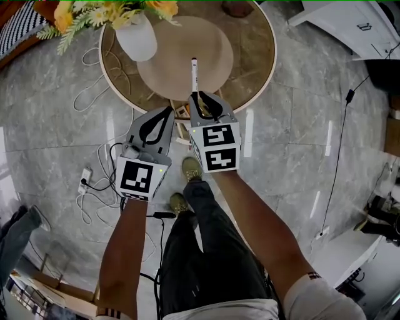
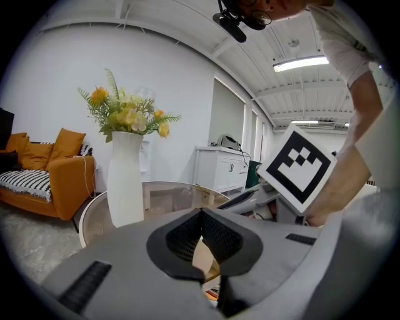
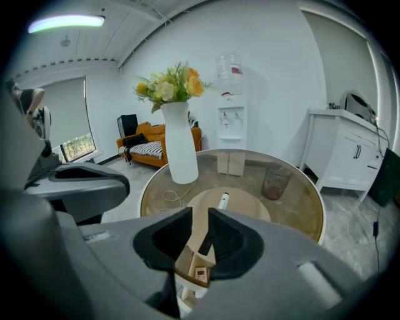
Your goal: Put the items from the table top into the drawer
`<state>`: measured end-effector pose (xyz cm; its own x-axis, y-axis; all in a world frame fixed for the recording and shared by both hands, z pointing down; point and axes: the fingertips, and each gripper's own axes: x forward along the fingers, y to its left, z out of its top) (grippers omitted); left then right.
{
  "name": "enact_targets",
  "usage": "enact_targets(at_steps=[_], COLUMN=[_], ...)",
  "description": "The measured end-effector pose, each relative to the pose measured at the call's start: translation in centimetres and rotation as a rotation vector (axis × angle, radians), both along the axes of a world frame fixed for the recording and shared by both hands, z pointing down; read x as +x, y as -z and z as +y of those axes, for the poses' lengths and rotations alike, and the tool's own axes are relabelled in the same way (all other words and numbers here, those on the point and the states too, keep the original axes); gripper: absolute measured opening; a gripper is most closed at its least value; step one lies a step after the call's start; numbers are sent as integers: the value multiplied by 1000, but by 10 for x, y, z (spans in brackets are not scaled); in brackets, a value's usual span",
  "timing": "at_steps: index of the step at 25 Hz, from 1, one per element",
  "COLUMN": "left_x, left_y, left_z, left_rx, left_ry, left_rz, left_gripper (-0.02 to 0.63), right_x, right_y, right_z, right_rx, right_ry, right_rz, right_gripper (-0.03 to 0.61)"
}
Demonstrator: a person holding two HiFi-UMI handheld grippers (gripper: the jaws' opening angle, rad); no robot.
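On tan mat (image 1: 169, 62): slim white pen (image 1: 194, 72), dark end btwn parted R jaws; L jaws closed.

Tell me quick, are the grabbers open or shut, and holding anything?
Left gripper: shut, holding nothing.
Right gripper: open; the pen shows in the gap between its jaws, not squeezed.

On the worktop (image 1: 256, 62), the near end of the white pen (image 1: 194, 72) is hidden behind the right hand-held gripper (image 1: 201, 97). The worktop's far rim and the flowers (image 1: 106, 12) are cut off by the top edge.
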<state>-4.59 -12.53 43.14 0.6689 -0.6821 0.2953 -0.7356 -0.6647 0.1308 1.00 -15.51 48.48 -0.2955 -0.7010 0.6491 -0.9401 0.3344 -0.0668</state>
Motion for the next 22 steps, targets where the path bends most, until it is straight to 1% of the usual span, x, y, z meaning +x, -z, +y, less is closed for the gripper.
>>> enact_targets(at_steps=[7, 14, 18, 22], left_x=[-1, -7, -6, -7], left_y=[-17, -25, -28, -27], left_z=[-13, -18, -18, -16], left_rx=[-34, -56, -61, -60], left_ry=[22, 32, 30, 28], left_rz=[-4, 0, 0, 0], left_gripper=[0, 0, 0, 0], right_x=[9, 9, 8, 6], right_y=[-45, -77, -88, -84], right_z=[-29, -39, -42, -43], right_rx=[-112, -193, -218, -213], right_ry=[-17, -16, -8, 0], right_rz=[23, 56, 72, 82], right_gripper=[118, 124, 124, 109])
